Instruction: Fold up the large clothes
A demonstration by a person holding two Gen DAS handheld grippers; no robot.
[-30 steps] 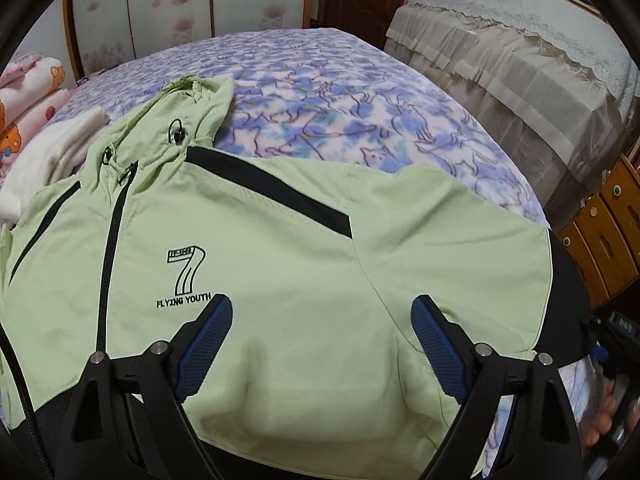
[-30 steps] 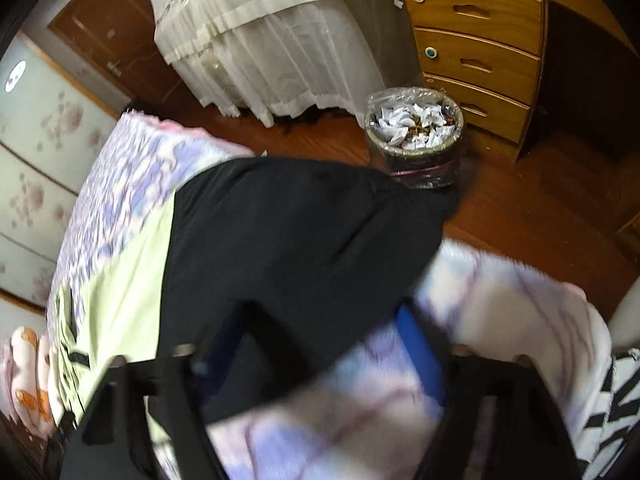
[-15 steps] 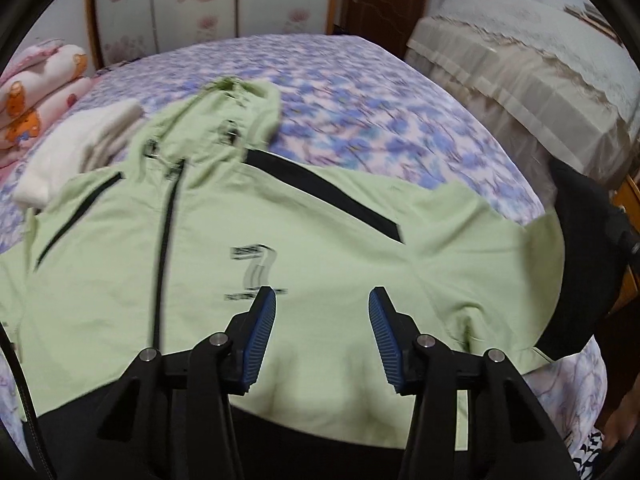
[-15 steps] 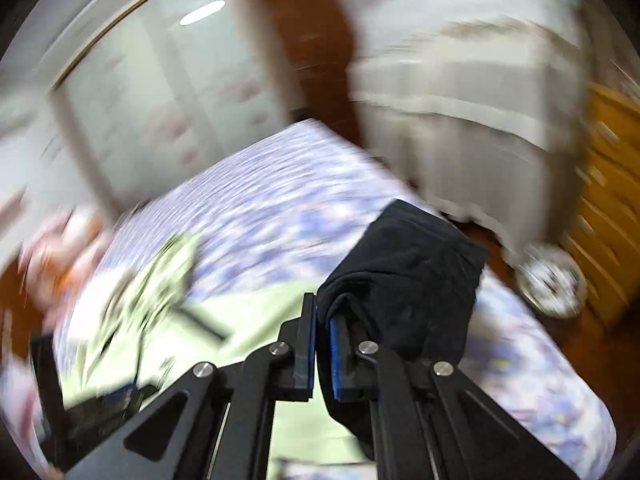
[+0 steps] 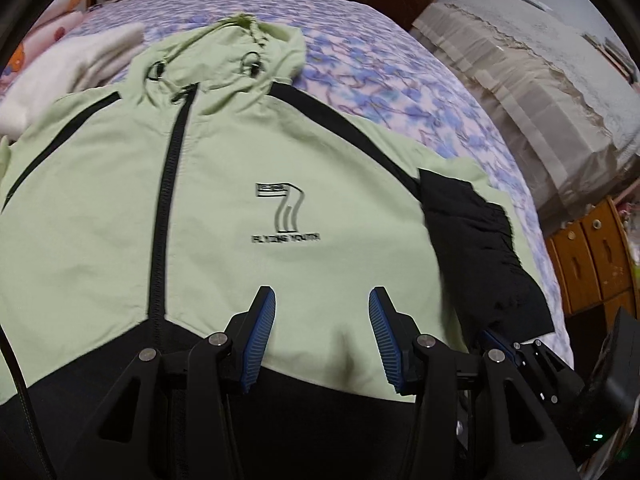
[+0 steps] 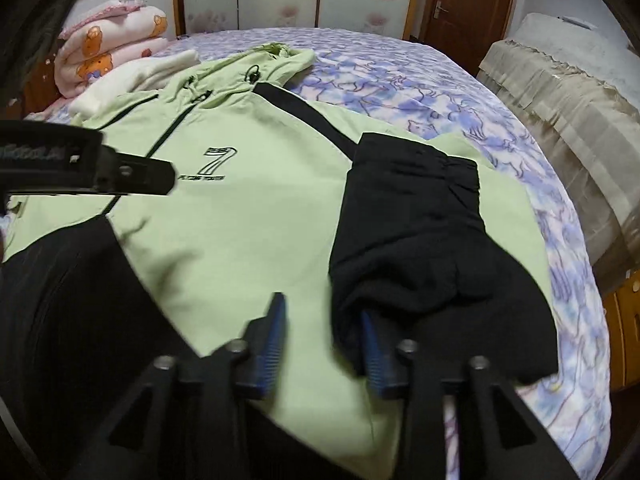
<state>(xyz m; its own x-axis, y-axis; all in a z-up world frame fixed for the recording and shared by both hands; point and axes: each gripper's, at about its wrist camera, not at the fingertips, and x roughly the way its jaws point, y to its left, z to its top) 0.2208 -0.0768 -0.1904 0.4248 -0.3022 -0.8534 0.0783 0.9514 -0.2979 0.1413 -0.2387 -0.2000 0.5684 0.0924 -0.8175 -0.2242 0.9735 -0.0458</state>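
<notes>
A light green hooded jacket (image 5: 224, 216) with black trim and a "7" logo lies front up on the bed. Its black sleeve end (image 5: 476, 248) is folded in over the jacket's right side. My left gripper (image 5: 322, 296) hovers over the lower front, below the logo, open with nothing between its fingers. In the right wrist view the jacket (image 6: 248, 220) fills the middle. My right gripper (image 6: 322, 304) is over its lower part, jaws opening. The sleeve end (image 6: 420, 240) drapes over the right fingertip but is not pinched.
The bed (image 5: 380, 80) has a purple flowered sheet. A folded white cloth (image 5: 68, 68) and a pink blanket (image 6: 108, 52) lie near the hood. Covered furniture (image 5: 540, 80) and wooden drawers (image 5: 592, 256) stand to the right of the bed. A door (image 6: 456, 0) is beyond.
My right gripper swung the black sleeve end from beside the bed onto the jacket, rolled level, and let go. My left gripper narrowed its jaws and shifted toward the jacket's middle.
</notes>
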